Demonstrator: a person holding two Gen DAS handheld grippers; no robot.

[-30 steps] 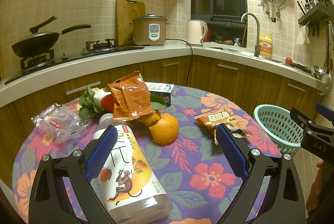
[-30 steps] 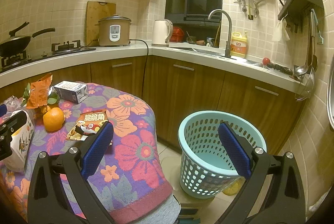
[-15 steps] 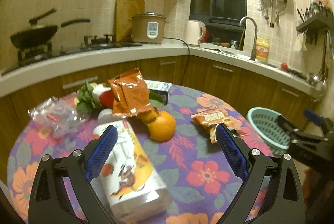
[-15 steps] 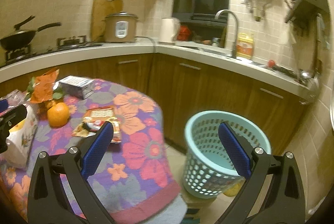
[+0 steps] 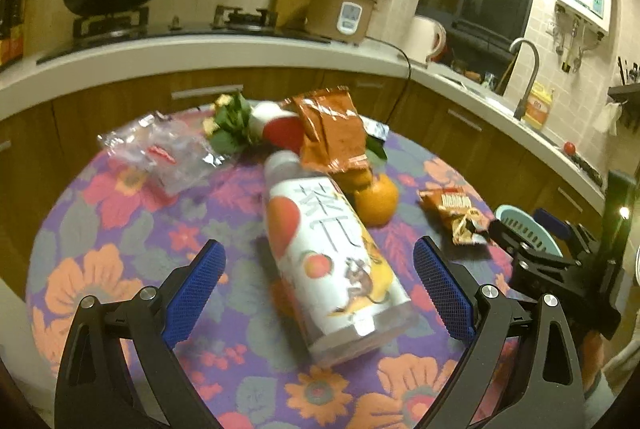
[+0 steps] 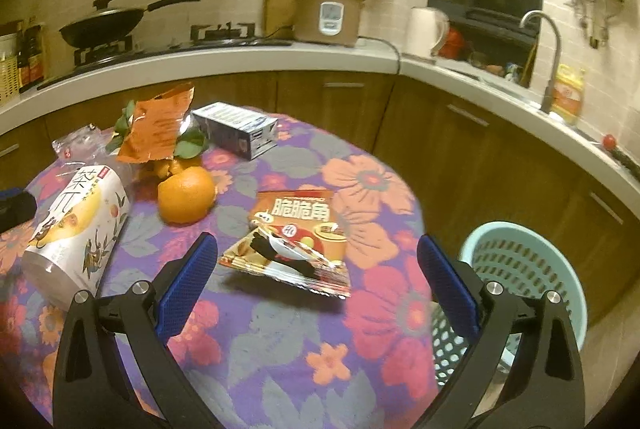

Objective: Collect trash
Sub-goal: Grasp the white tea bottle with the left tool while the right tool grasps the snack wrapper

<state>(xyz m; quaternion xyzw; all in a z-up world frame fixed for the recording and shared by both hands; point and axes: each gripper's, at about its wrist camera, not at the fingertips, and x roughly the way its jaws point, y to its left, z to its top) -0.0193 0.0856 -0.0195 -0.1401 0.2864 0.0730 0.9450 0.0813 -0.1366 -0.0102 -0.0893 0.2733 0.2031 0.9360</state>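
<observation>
Cloth [image 6: 372,185] on bench: matt woven fabric, floral print. Bottle [image 5: 332,261]: clear glossy plastic, printed label. Snack packet [image 6: 292,241]: shiny foil-like film, crinkled. Clear bag [image 5: 160,157]: thin glossy plastic, probably cellophane, view blurred. Basket [image 6: 532,269]: matt perforated plastic. Hand-held gripper pads [image 6: 184,289]: rough blue rubbery texture; frames black matt, metal screws.
</observation>
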